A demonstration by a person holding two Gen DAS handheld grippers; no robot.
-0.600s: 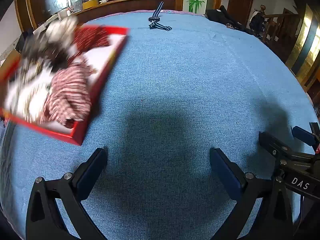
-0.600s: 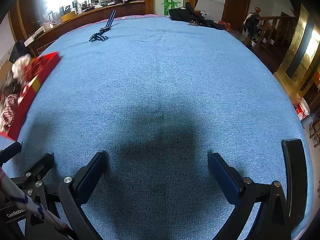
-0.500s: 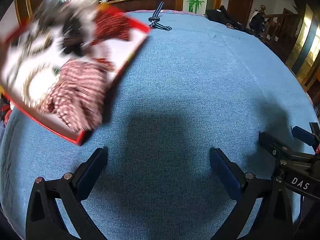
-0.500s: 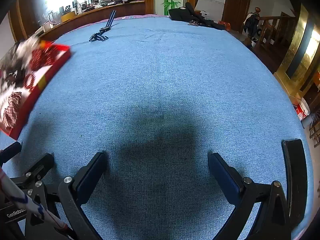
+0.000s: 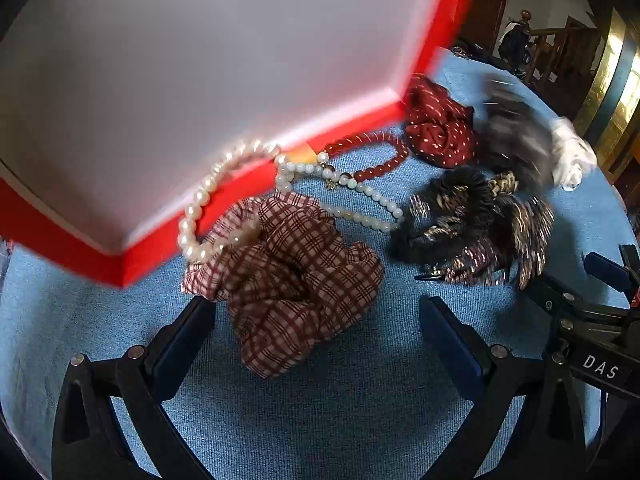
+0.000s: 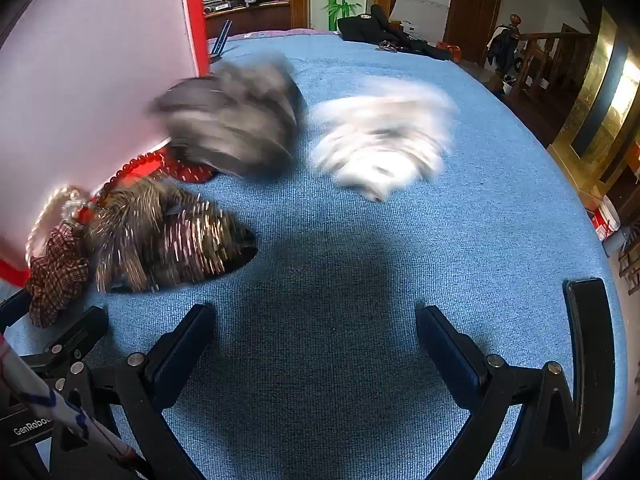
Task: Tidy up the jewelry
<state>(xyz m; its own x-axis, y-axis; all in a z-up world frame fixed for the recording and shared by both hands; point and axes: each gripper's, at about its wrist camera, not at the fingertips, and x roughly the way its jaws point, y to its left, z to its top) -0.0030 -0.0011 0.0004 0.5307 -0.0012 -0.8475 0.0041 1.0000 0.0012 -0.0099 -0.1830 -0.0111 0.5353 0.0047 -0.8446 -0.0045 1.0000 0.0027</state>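
A red box (image 5: 168,80) with a pale inside is tilting over the blue-covered bench (image 5: 360,400), filling the upper left of the left wrist view, its lower red wall just above the cloth. Jewelry and hair ties are lying spilled in front of it.

A pearl bracelet (image 5: 204,208) is hanging over the box's red wall and touching the checked red-and-white scrunchie (image 5: 296,276), which is lying between the fingers of the left tool (image 5: 316,320) but not touching their pads. Both fingers of that tool are standing wide apart, released, gripping nothing. A white bead necklace (image 5: 360,200) is trailing from the box wall across the cloth toward a dark scrunchie with gold threads (image 5: 476,228). Behind it a red bead bracelet (image 5: 372,156) is curving beside a dark red dotted scrunchie (image 5: 438,128).

A grey fluffy piece (image 6: 236,120) and a white fluffy piece (image 6: 384,136) are showing as motion blur near the middle of the bench, the grey one just beside the box, the white one farther toward the right edge; whether they are touching the cloth I cannot tell.

The right tool (image 6: 316,344) is hovering near the bench's near edge, its fingers spread wide and released, with only bare blue cloth between them. The gold-threaded scrunchie is lying to its left, apart from it.
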